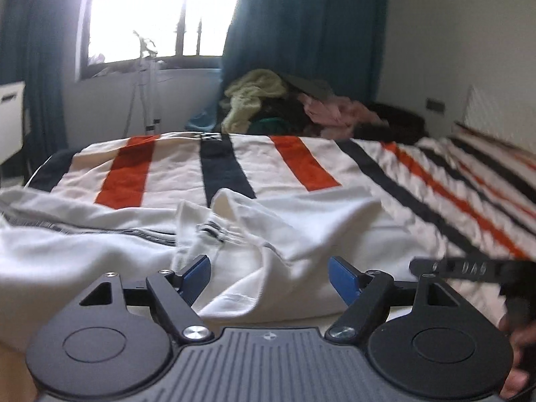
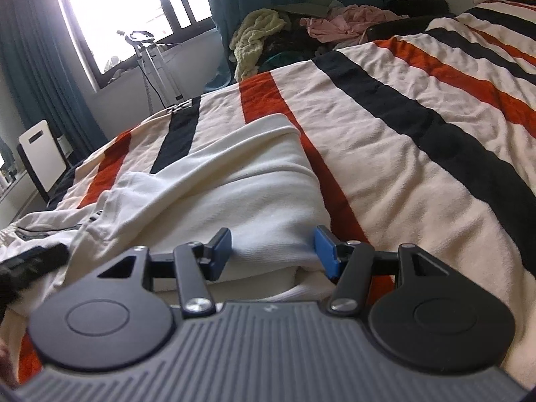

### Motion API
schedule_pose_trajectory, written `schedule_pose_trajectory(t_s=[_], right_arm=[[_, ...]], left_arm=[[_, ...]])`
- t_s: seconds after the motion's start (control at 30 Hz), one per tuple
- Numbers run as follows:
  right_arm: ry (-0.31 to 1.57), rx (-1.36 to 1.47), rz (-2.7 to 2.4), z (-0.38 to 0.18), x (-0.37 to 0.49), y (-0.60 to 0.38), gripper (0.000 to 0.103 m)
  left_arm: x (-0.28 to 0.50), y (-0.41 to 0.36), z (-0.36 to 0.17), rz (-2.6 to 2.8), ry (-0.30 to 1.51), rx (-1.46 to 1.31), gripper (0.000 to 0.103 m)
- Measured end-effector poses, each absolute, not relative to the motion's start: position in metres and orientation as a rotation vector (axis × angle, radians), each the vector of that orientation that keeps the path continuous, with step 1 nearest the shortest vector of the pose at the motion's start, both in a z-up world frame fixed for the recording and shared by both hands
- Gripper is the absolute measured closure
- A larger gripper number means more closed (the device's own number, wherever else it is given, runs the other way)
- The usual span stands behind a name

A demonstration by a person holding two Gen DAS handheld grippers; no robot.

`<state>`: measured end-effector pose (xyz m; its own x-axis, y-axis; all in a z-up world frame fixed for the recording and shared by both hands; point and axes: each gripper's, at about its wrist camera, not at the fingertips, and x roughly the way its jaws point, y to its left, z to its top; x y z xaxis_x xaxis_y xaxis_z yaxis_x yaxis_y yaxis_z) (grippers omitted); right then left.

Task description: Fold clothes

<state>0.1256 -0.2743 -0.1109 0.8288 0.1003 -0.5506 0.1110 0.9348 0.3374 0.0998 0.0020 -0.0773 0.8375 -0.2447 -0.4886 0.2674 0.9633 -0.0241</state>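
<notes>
A white garment lies crumpled on the striped bed, with a small dark striped tag showing on a raised fold. My left gripper is open just above its near edge, blue pads wide apart and nothing between them. In the right wrist view the same white garment lies as a long folded panel. My right gripper is open, with the garment's near fold lying between its blue pads. The other gripper shows as a black blur at the right edge of the left view.
The bed cover has cream, orange and black stripes and stretches away to the right. A pile of clothes sits at the far end of the bed below teal curtains. A bright window, a white stand and a white panel stand at the left.
</notes>
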Motion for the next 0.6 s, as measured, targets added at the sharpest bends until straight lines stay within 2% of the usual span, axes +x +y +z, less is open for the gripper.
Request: schedule_pose_trajectory(t_s=[0.27,0.37,0.47,0.53,0.6], right_arm=[[0.615,0.426,-0.021,-0.115,0.126,-0.281,0.045],[0.617,0.433,-0.021,-0.115,0.126,-0.281,0.045],[0.618,0.447,-0.020,-0.115,0.126,-0.283,0.045],[0.619,0.447,-0.021,-0.116,0.126,-0.283,0.045],[0.620,0.446,-0.022,-0.116,0.126,-0.283,0.045]], left_arm=[[0.102,-0.025,-0.100,-0.261,0.483,0.269,0.024],[0.107,-0.030,-0.109,-0.228,0.504,0.339,0.032],[0.119,-0.016,-0.110,-0.213,0.544,0.257,0.054],[0.132,0.003,-0.104,-0.245,0.575,0.099,0.088],[0.144,0.023,-0.098,-0.270,0.598,-0.070,0.094]])
